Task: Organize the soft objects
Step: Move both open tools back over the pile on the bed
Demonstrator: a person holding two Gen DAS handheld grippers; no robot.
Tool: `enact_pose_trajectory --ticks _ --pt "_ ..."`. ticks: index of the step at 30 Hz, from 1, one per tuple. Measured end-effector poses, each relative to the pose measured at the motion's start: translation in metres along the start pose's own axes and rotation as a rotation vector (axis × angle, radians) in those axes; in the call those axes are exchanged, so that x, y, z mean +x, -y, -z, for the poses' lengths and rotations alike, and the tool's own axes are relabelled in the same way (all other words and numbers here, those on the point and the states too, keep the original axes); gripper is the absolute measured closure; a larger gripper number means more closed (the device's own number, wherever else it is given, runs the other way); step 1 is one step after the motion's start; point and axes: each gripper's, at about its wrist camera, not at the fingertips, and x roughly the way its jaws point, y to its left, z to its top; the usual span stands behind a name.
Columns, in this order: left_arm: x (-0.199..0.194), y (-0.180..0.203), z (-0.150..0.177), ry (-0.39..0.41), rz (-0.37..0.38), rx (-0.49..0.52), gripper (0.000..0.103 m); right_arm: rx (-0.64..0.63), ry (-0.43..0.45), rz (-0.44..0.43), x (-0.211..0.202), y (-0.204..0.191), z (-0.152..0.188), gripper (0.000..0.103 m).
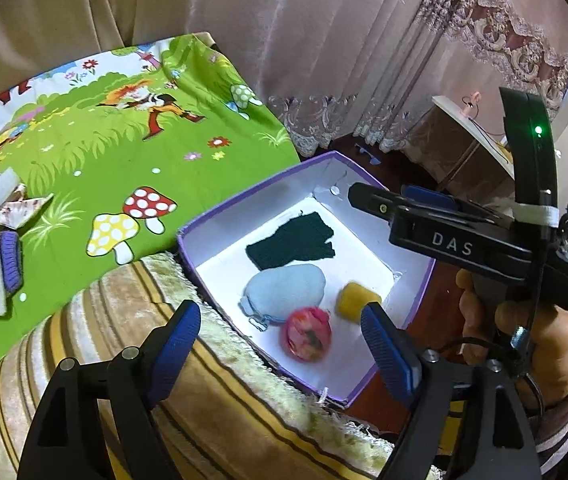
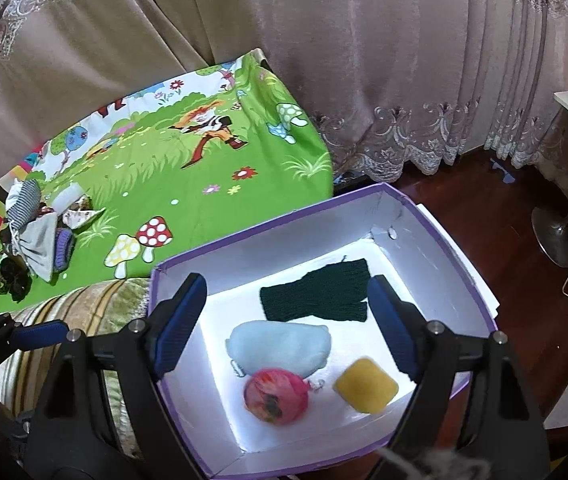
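A purple box [image 2: 450, 224] with a white inside holds a dark green knit piece [image 2: 316, 294], a light blue pouch [image 2: 279, 344], a pink ball [image 2: 275, 396] and a yellow sponge [image 2: 366, 386]. My right gripper [image 2: 288, 316] hangs open above the box with nothing between its pads. In the left wrist view the same box [image 1: 219, 224] shows the knit piece [image 1: 292, 242], pouch [image 1: 284, 290], ball [image 1: 308, 334] and sponge [image 1: 354, 300]. My left gripper [image 1: 279, 332] stands open over the box's near corner, holding nothing. A pile of soft cloths [image 2: 35, 236] lies on the green sheet.
The green cartoon sheet [image 1: 123, 152] covers a bed beside a striped plush blanket [image 1: 219, 400]. Curtains hang behind. A floor lamp base [image 2: 560, 236] stands on dark wooden floor at the right. A person's hand [image 1: 544, 340] grips the right tool. A white tabletop [image 1: 472, 128] is at far right.
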Motion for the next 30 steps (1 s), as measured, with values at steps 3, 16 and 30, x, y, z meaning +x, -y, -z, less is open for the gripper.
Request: enact_pose_trajectory --ticks 3,16,30 --pt "-0.007 -0.007 -0.001 0.025 -0.007 -0.013 0.02 -0.019 0.011 -0.019 -0.004 -0.009 -0.001 0.018" --pt "-0.06 -0.073 0.007 0.173 -0.096 -0.119 0.02 -0.124 0.019 -0.083 -0.007 -0.064 -0.009 0.018" --pt "-0.139 -0.197 0.048 0.292 -0.291 -0.353 0.02 -0.238 0.0 -0.179 0.005 -0.142 -0.02 0.018"
